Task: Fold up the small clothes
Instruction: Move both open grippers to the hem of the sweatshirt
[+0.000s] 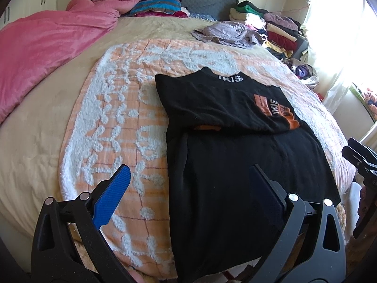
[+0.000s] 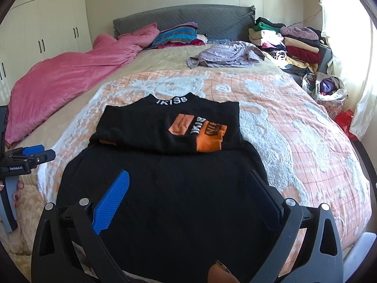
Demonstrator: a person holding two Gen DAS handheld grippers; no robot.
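- On the near half of the bed (image 2: 165, 56), a black shirt (image 2: 165, 188) lies flat on an orange-and-white quilt (image 2: 294, 122), collar toward the headboard (image 2: 183, 16).
- Its sleeves look tucked across the chest, so I judge the side folds done and the lengthwise fold still to come.
- Above the shirt's lower left part, the left gripper (image 1: 188, 179) hovers with its jaws wide apart, holding nothing; one blue pad is over the quilt, the other over the black cloth.
- Over the shirt's lower middle, the right gripper (image 2: 188, 184) hangs with its jaws likewise spread and empty.
- The next move likely calls for each gripper to drop to a hem corner near the foot of the bed, pinch both layers and carry the hem up to the collar.
- The hem sits close to the mattress edge, so the corners should be easy to reach from below.
- Open quilt lies left, right and beyond the collar; the crumpled lilac garment (image 2: 226, 54), pink blanket (image 2: 70, 75) and stacked clothes (image 2: 289, 42) are well apart from the shirt.
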